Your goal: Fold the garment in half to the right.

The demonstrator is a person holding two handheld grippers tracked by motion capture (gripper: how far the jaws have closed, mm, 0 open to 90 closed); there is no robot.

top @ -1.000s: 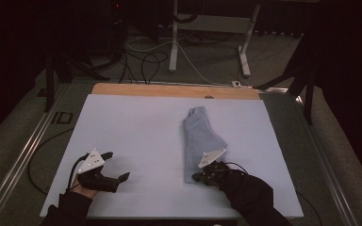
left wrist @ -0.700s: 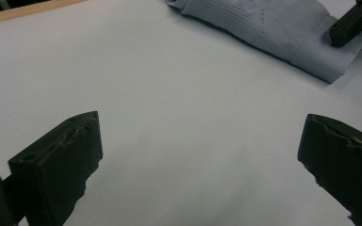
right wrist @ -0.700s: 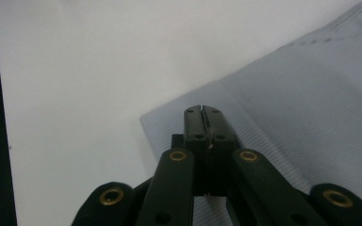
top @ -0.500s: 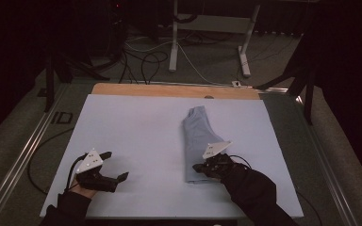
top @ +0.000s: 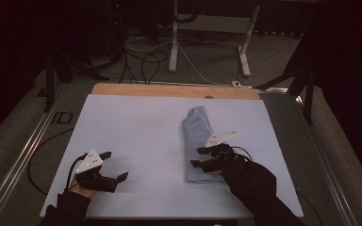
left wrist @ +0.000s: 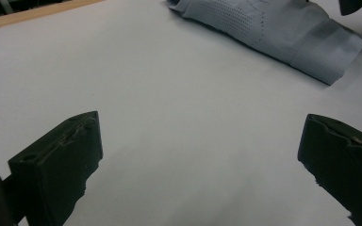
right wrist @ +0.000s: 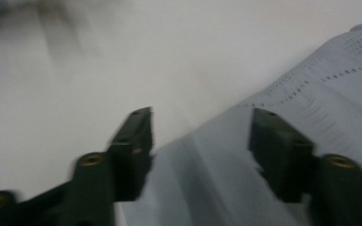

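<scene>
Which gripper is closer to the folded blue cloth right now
The right. The right gripper is over the near end of the folded blue cloth, jaws open. The left gripper sits well off to the cloth's left on the white sheet.

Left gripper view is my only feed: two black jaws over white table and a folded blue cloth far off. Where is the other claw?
Observer: The right claw hangs over the near end of the folded blue cloth, by its left edge.
Operator: Is it gripping the cloth?
Observer: No. In the right gripper view its jaws stand apart, with cloth beneath and between them, nothing pinched.
Operator: What lies beyond the white table?
Observer: The high view shows a wooden strip along the far edge of the white table, then cables on the floor.
</scene>
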